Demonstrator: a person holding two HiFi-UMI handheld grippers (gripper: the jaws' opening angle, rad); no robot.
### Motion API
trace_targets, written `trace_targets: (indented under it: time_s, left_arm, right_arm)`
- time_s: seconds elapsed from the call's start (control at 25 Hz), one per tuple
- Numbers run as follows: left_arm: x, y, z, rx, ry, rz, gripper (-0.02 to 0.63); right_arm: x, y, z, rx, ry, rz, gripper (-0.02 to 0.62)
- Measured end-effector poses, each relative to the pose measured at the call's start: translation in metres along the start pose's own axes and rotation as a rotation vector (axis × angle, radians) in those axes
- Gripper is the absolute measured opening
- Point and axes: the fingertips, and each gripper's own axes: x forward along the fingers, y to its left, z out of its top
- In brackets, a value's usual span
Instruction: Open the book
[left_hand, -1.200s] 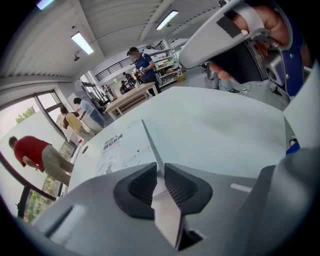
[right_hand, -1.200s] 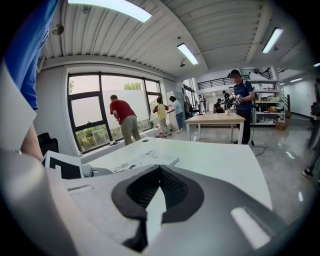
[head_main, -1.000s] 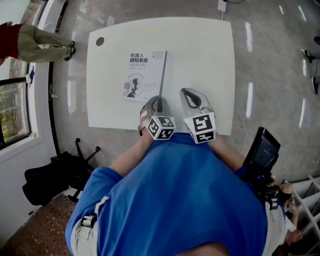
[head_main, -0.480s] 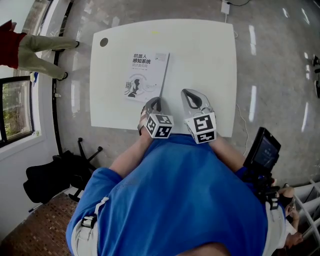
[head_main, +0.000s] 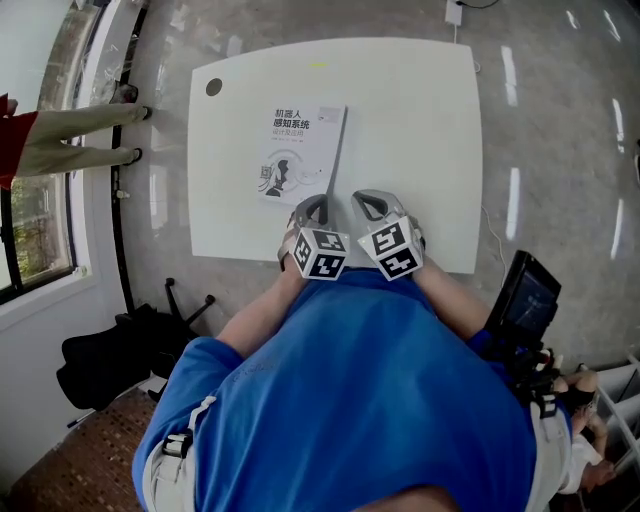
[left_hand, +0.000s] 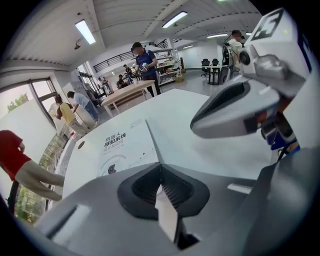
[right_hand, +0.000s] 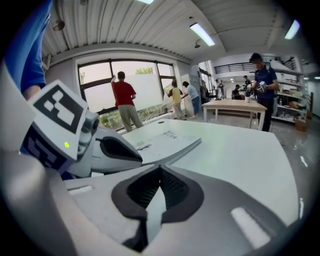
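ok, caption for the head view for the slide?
Closed white paperback book on the white table; left tool, jaws shut, at its near right corner, right tool alongside.

**Head view.** We look steeply down on a white rectangular tabletop with rounded corners (head_main: 420, 120), with a round grey grommet (head_main: 214, 87) in its far left corner. A closed white paperback book with dark title print (head_main: 300, 150) lies flat, left of centre. The left gripper (head_main: 318, 205), its jaws drawn together, has its tip at the book's near right corner. We cannot tell whether it pinches the cover. The right gripper (head_main: 367, 200) sits just beside it over bare table.
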Motion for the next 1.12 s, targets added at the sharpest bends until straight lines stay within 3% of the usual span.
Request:
trace_targets:
  time_s: [0.28,0.68,1.12]
  left_arm:
    - [-0.009,0.008,0.001,0.008,-0.036,-0.045,0.008]
    - [-0.04,0.026,0.019,-0.002,-0.09,-0.067,0.008]
    - [-0.062,0.081,0.004,-0.052,-0.158,-0.023,0.008]
  right_arm:
    - [0.052,0.018,-0.01,-0.131,0.114,0.07,0.003]
    - [0.079,0.025,-0.007,-0.183,0.225,0.105,0.003]
    - [0.089,0.041,-0.008,-0.199,0.256,0.085,0.003]
